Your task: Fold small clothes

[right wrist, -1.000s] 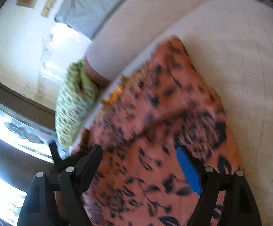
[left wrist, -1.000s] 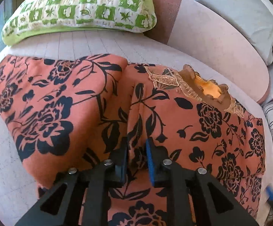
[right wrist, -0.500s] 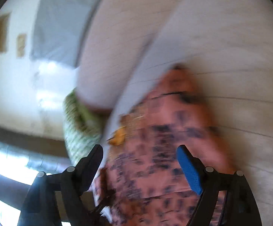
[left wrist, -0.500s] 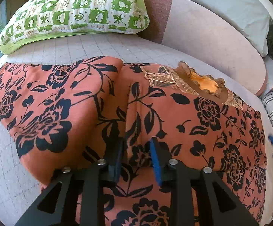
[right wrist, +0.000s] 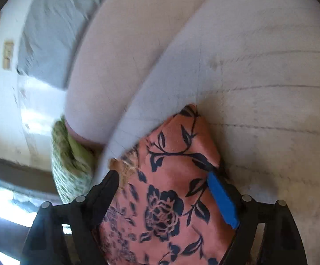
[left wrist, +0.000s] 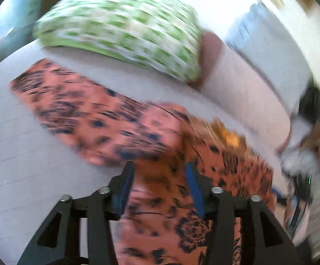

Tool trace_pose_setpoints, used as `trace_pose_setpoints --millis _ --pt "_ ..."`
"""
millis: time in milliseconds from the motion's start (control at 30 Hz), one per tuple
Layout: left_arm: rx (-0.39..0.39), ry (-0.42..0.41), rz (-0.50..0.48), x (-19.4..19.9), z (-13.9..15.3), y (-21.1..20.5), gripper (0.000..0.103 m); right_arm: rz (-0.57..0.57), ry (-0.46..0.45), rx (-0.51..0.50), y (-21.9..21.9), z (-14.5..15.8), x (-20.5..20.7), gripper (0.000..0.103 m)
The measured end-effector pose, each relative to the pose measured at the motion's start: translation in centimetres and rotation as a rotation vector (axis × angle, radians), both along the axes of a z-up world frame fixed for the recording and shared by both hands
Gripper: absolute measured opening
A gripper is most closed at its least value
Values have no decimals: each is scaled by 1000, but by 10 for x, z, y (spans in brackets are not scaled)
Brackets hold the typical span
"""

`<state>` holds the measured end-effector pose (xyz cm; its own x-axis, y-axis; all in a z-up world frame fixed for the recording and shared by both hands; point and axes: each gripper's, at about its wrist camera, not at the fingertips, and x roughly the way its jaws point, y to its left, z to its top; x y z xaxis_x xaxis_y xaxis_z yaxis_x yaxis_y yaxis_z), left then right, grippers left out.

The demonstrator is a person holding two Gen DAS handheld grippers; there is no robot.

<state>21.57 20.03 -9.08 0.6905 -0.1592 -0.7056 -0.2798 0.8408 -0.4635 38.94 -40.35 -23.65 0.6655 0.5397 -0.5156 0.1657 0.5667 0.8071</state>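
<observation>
The orange floral garment [left wrist: 151, 145] lay spread on the pale quilted sofa seat [left wrist: 27, 165], its neckline toward the back edge where the backrest [left wrist: 244, 84] rose, and one sleeve reaching toward the end of the seat that carried the green checked pillow [left wrist: 120, 28]. The left gripper [left wrist: 160, 176] stood over the cloth with its jaws opening, the fabric showing between them but not pinched by either pad, so it looked to have nothing in its hold. The right gripper [right wrist: 166, 190] stood wide, its jaws framing the other side of the garment [right wrist: 173, 176] near the neckline, and no pad appeared to press on the cloth there either. The step in hand seemed to be setting up the next fold of a sleeve or side panel inward. To do it well, each gripper would have needed to come down on an outer edge rather than the middle, catching only the top layer so the layers below stayed flat. The fabric looked thin and slippery, so a shallow pinch could slip. Carrying the edge across low and laying it along the body's line would have kept creases from forming.
</observation>
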Motion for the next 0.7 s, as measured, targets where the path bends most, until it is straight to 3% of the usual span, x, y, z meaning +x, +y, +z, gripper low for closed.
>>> trace_pose_setpoints --millis 133,233,367,467,567,700 --pt "-155 -11 185 -11 -18 95 66 177 -105 -138 58 35 -55 87" --pt "-310 5 297 -8 -43 158 66 279 -135 -216 96 29 -106 87" --pt "-426 -11 357 8 -66 205 66 332 -119 -261 122 3 -153 87" --pt "-448 -5 418 17 -76 222 66 344 -115 -287 129 -12 -160 87" --pt "-457 -8 471 17 -81 229 66 345 -136 -292 124 -8 -160 87" --pt "-369 22 488 34 -75 229 63 323 -153 -265 119 -9 -158 87"
